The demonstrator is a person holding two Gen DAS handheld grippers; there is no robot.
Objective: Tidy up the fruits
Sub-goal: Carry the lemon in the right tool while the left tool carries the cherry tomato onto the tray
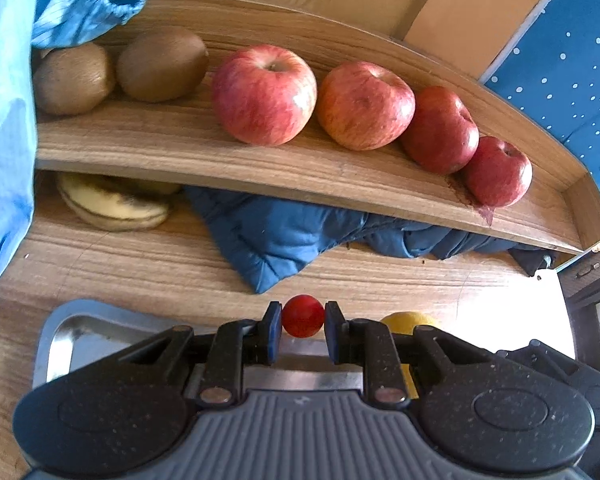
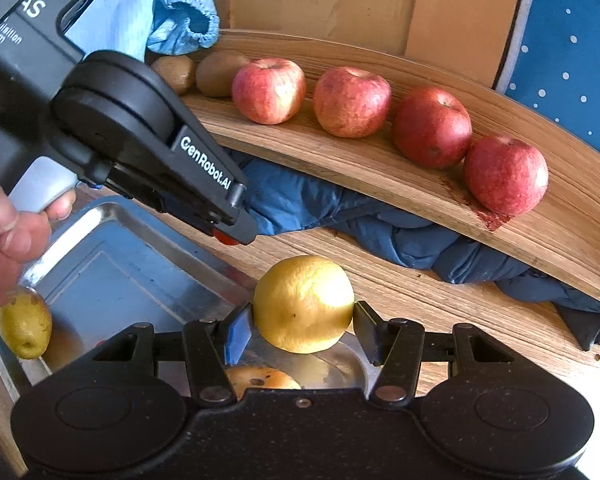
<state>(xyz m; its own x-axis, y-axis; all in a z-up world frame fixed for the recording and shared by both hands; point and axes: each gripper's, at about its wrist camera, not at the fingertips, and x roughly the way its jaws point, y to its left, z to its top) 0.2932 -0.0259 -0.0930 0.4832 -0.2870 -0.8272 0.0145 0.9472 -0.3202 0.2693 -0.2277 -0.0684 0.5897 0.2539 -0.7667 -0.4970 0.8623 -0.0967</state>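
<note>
My left gripper (image 1: pixel 303 320) is shut on a small red cherry tomato (image 1: pixel 303 316), held above the far edge of a metal tray (image 1: pixel 80 332). My right gripper (image 2: pixel 303 320) is shut on a yellow orange (image 2: pixel 304 304) over the tray's (image 2: pixel 112 264) right corner. The left gripper (image 2: pixel 232 236) also shows in the right wrist view, with the tomato (image 2: pixel 225 238) barely visible. On the curved wooden upper shelf (image 1: pixel 180 148) stand two kiwis (image 1: pixel 160 64) at left and several red apples (image 1: pixel 264 94) in a row. A banana (image 1: pixel 112 204) lies under the shelf.
A yellow-green pear (image 2: pixel 24 326) and another fruit (image 2: pixel 260 378) lie in the tray. A blue padded cloth (image 1: pixel 284 236) is bunched under the shelf. A blue sleeve (image 1: pixel 88 4) hangs at upper left. A hand (image 2: pixel 8 232) holds the left gripper's handle.
</note>
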